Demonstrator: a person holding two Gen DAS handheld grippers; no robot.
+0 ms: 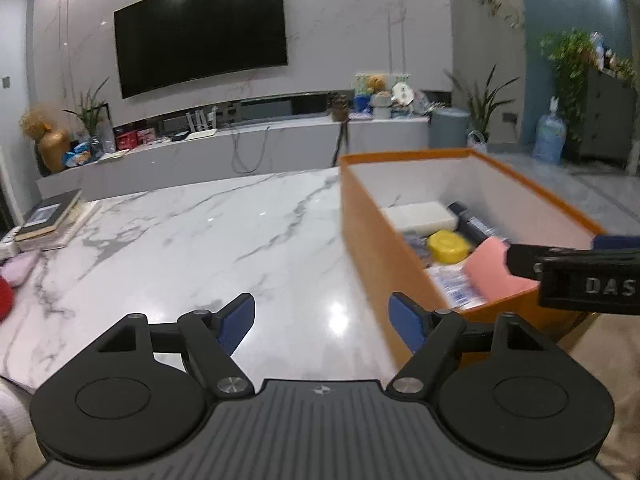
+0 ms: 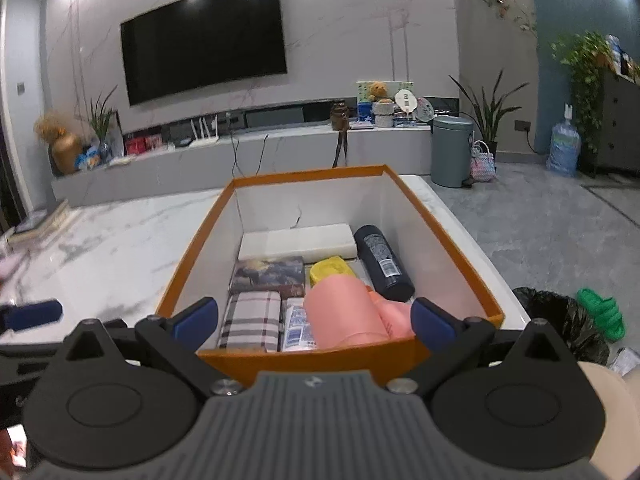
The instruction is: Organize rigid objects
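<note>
On the white marble worktop [image 1: 168, 236], the left tongs [image 1: 321, 322] stand wide with nothing between them, over bare stone beside the orange cardboard box [image 2: 200, 256]. The right tongs [image 2: 314, 320] gape wide and empty at its near rim. Inside lie a plaid pouch [image 2: 251, 320], pink roll [image 2: 344, 316], yellow tub [image 2: 329, 269] and dark bottle [image 2: 383, 262].

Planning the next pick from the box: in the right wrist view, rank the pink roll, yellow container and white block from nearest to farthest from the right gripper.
1. Pink roll, at the near wall.
2. Yellow container, mid-box behind it.
3. White block, along the far end.
</note>
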